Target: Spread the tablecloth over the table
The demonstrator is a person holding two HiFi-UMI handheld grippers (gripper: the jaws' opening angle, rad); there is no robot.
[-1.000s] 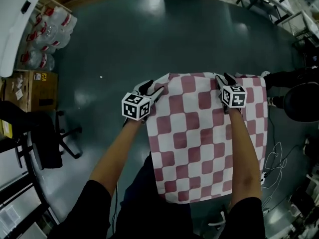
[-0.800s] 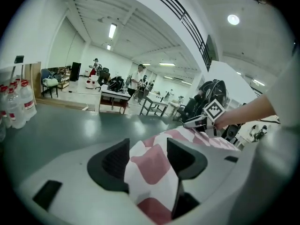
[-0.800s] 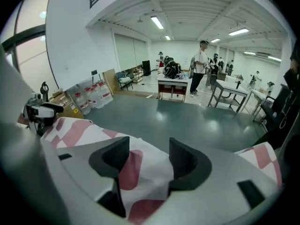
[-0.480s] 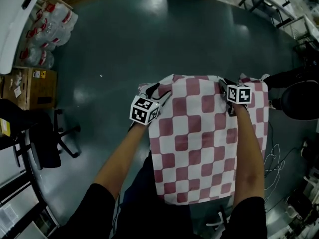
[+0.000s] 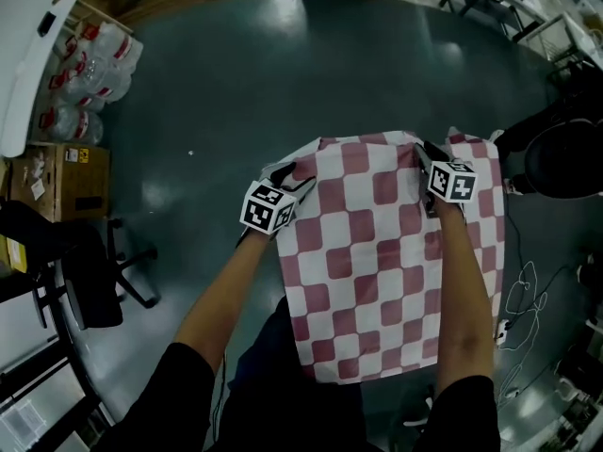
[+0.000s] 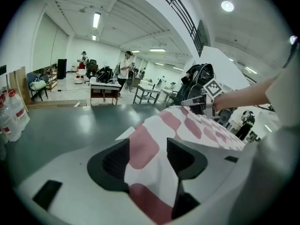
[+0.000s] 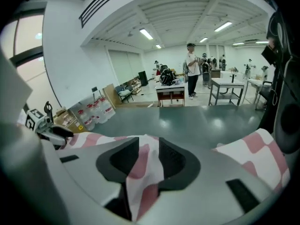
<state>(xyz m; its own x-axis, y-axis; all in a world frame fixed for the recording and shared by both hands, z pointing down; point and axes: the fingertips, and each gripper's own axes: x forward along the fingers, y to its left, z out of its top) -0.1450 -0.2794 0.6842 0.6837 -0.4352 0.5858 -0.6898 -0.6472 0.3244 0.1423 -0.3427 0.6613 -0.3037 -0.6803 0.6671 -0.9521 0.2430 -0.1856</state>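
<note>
- Head view: the tablecloth (image 5: 377,252) stretches as a broad sheet from the person's waist out to the two grippers, above the green floor (image 5: 236,83). Whatever carries it is hidden, so I cannot tell whether a table lies under it. The left gripper (image 5: 287,171) holds the cloth's far left corner. The right gripper (image 5: 424,151) holds the far edge short of the far right corner, so that loose corner could flop or fold under as the cloth is drawn out.
- Left gripper view: the left gripper (image 6: 148,153) is clamped on the tablecloth (image 6: 197,125), which passes between the pads as a thin layer. A sharp tug could pull it free.
- Right gripper view: the right gripper (image 7: 148,150) has just been closing its jaws, and they now pinch a bunched ridge of the tablecloth (image 7: 260,149). A bunch seats unevenly, so it may creep loose, and the mismatched holds may drag the sheet askew.
</note>
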